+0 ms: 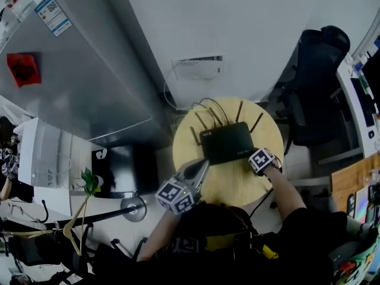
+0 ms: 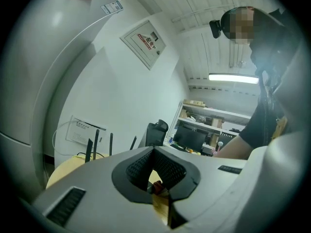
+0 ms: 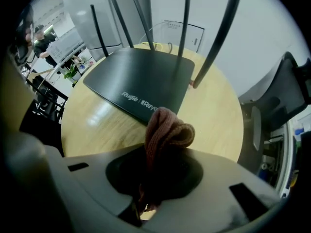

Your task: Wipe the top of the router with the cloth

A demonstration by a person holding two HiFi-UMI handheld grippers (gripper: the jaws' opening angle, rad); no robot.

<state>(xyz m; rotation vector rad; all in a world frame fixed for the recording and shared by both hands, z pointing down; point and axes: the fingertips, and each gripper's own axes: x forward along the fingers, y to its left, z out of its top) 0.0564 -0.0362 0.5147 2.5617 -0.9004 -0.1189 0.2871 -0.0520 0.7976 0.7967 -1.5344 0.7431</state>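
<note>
On the round wooden table [image 1: 237, 189], catalogued for you:
- Black router [image 3: 141, 76]: sits mid-table, antennas [image 3: 185, 18] upright along its far edge.
- Right gripper [image 3: 156, 174]: clenched on a bunched reddish-brown knitted cloth [image 3: 166, 130], at the router's near right corner. Whether they touch cannot be told.
- Left gripper [image 2: 154, 153]: jaws pressed together, nothing between them, by the router's near left corner.
- Handling advice: lower the wad onto the lid, press lightly and stroke toward the antennas, stopping short of them. Brace the router if it slides.
</note>
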